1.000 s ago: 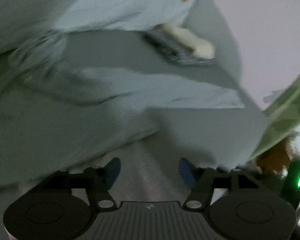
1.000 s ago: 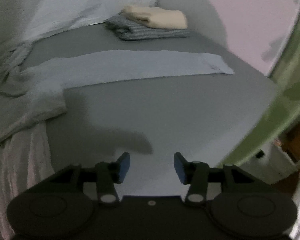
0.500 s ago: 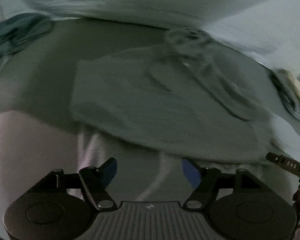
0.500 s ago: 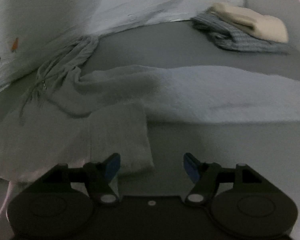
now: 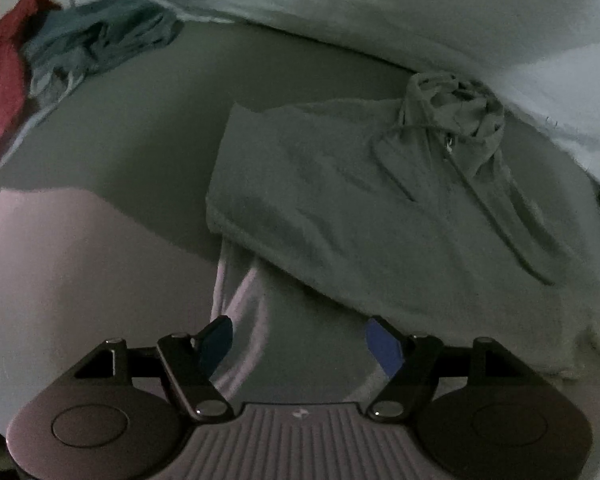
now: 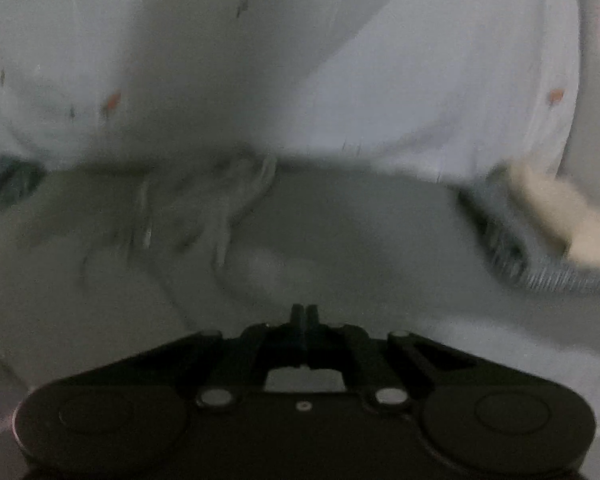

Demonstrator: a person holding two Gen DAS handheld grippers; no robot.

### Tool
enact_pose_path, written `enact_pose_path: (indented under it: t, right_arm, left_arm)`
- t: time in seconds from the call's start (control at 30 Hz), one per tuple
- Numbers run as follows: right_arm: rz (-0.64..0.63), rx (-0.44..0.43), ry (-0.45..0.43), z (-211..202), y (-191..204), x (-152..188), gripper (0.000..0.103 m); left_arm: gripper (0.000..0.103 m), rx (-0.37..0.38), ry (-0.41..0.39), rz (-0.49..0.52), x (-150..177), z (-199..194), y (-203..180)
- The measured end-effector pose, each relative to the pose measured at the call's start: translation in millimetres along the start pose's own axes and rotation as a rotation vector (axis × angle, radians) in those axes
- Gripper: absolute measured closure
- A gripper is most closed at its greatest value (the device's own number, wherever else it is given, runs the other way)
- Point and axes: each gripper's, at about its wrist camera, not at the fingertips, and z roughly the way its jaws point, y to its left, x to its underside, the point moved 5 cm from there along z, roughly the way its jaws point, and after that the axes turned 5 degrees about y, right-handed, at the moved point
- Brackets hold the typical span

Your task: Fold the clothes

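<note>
Hoodie [image 5: 380, 216] beyond spread left tongs [image 5: 302, 346]

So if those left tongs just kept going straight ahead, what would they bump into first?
Most likely the lower hem of the grey hoodie spread on the bed: the open left tongs point at it, with nothing in between. Depth is hard to judge.

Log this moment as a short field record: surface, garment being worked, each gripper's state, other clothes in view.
surface: grey bed sheet
garment: grey hoodie, spread flat, hood bunched at the top
left gripper: open, holding nothing, just short of the hoodie's lower edge
right gripper: fingers together over the hoodie; blurred view, grasp unclear
other clothes: teal garment and red garment crumpled at far left; folded stack, cream on striped grey, at right
</note>
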Motion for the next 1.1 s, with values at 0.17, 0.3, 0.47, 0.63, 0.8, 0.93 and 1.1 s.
enact_pose_path:
  t: [0.17, 0.3, 0.47, 0.63, 0.8, 0.93, 1.1]
  right_arm:
    - [0.102, -0.016, 0.143, 20, -31, 13, 0.079]
    - [0.199, -0.095, 0.3, 39, -34, 65, 0.049]
    - [0.213, -0.083, 0.304, 45, -22, 95, 0.029]
    - [0.094, -0.083, 0.275, 52, 0, 92, 0.095]
    - [-0.011, -0.035, 0.149, 28, 21, 42, 0.095]
    - [0.02, -0.056, -0.093, -17, 25, -48, 0.098]
    - [0.005, 0.058, -0.267, -53, 8, -107, 0.097]
  left_arm:
    - [0.027, 0.003, 0.049, -0.022, -2, 17, 3]
    - [0.027, -0.002, 0.063, -0.014, 4, 20, 7]
    - [0.027, -0.005, 0.085, -0.04, 10, 22, 16]
    - [0.027, 0.004, 0.096, -0.073, 14, 23, 26]
    - [0.027, 0.017, 0.059, -0.109, 4, 18, 34]
    - [0.027, 0.004, -0.016, -0.105, -15, 9, 37]
    - [0.02, -0.022, -0.066, -0.073, -28, 9, 38]
